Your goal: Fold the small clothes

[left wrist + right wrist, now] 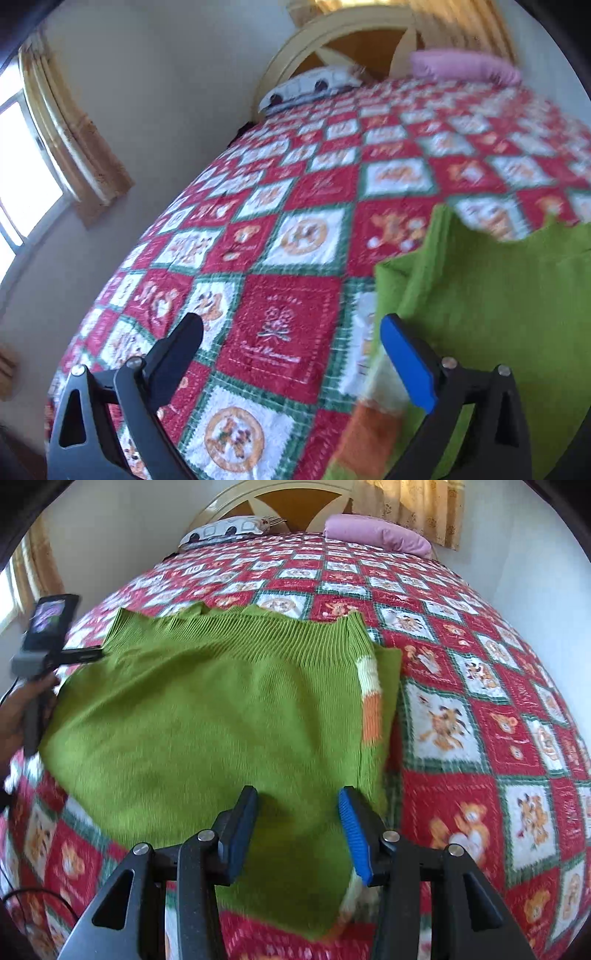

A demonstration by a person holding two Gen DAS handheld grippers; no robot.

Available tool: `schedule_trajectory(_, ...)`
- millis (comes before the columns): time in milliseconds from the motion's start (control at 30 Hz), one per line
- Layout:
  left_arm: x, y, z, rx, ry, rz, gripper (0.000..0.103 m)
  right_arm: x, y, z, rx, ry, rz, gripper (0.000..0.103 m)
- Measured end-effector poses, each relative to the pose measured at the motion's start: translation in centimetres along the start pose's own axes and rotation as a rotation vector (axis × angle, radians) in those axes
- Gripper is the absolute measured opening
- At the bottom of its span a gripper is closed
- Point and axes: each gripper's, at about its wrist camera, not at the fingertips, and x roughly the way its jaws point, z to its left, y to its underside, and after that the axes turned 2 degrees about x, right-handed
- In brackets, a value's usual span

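A green knitted sweater (207, 709) lies spread on the quilted bed (480, 738), ribbed hem toward the headboard. A white and orange striped sleeve (371, 701) is folded along its right side. My right gripper (298, 794) hovers over the sweater's near part, jaws partly apart, with flat green cloth showing in the gap and no pad pressing it. My left gripper (291, 325) stands wide open over bare quilt (325, 177), with nothing between its fingers. The sweater (498, 295) lies just right of it, and its blue finger (406, 362) overlaps the striped edge (373, 417).
A pink pillow (376, 533) and a white patterned pillow (225, 528) lie against the arched headboard (280, 494). A curtained window (22, 147) and a wall run along the bed's left side. A hand (14, 716) holds the left gripper's handle at the sweater's left edge.
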Motion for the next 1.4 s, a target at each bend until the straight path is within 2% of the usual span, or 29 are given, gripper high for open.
schedule_trajectory(33, 1.4, 0.0, -0.1, 0.003, -0.016, 0.046, 0.100, -0.1, 0.4, 0.3, -0.022, 0.022, 0.008, 0.046)
schedule_trajectory(67, 2.1, 0.0, 0.5, -0.028, 0.005, 0.078, 0.100, -0.4, 0.7, 0.4, -0.025, 0.029, 0.004, 0.046)
schedule_trajectory(133, 2.5, 0.0, 1.6, -0.085, 0.032, 0.092, 0.100, -0.6, 0.8, 0.3, -0.020, 0.025, -0.014, 0.046)
schedule_trajectory(267, 2.0, 0.7, 3.2, -0.127, 0.135, 0.103, 0.096, -2.9, 0.6, 0.6, 0.005, 0.006, -0.093, 0.048)
schedule_trajectory(367, -0.4, 1.9, 5.1, -0.164, 0.186, 0.053, 0.096, -3.8, 0.8, 1.4, -0.018, -0.005, -0.136, 0.048)
schedule_trajectory(433, -1.9, 3.0, 6.1, -0.172, 0.222, 0.028, 0.097, -2.1, 1.0, 1.3, -0.015, 0.025, -0.067, 0.048)
schedule_trajectory(467, -2.7, 3.7, 6.6, -0.178, 0.254, 0.018, 0.098, -1.1, 1.3, 0.7, 0.010, 0.010, -0.045, 0.048)
schedule_trajectory(533, -3.8, 5.3, 7.1, -0.166, 0.287, 0.008, 0.101, -0.9, 1.5, 0.0, 0.044, -0.022, -0.058, 0.049)
schedule_trajectory(633, -4.5, 7.3, 6.9, -0.123, 0.311, 0.017, 0.101, -1.9, 1.2, 1.1, 0.030, 0.027, -0.066, 0.049)
schedule_trajectory(700, -4.8, 8.7, 6.9, -0.097, 0.297, 0.011, 0.101, -2.8, 1.0, 2.5, 0.002, 0.020, -0.084, 0.049)
schedule_trajectory(733, -5.0, 9.2, 7.2, -0.098, 0.288, -0.005, 0.101, -2.9, 1.0, 3.2, -0.022, 0.012, -0.089, 0.054)
schedule_trajectory(800, -4.7, 9.7, 7.4, -0.089, 0.289, -0.007, 0.101, -2.0, 1.1, 3.7, -0.038, 0.052, -0.070, 0.062)
schedule_trajectory(867, -4.0, 9.8, 7.6, -0.105, 0.311, 0.019, 0.101, -1.2, 0.9, 2.7, 0.043, 0.027, -0.036, 0.062)
schedule_trajectory(933, -3.7, 10.1, 7.7, -0.112, 0.317, 0.041, 0.101, -2.3, 0.7, 2.4, 0.098, 0.032, -0.052, 0.062)
schedule_trajectory(1000, -3.9, 10.3, 7.9, -0.111, 0.324, 0.028, 0.101, -3.8, 0.8, 3.7, 0.070, 0.047, -0.094, 0.062)
schedule_trajectory(1133, -4.4, 10.9, 7.9, -0.094, 0.339, 0.017, 0.101, -5.7, 0.8, 8.9, -0.056, -0.006, -0.144, 0.063)
schedule_trajectory(1300, -4.4, 11.2, 8.2, -0.095, 0.350, 0.016, 0.101, -4.4, 1.2, 14.7, -0.190, -0.047, -0.140, 0.063)
schedule_trajectory(1400, -4.0, 11.5, 8.3, -0.092, 0.370, 0.029, 0.102, -3.0, 1.1, 17.5, -0.254, -0.038, -0.148, 0.063)
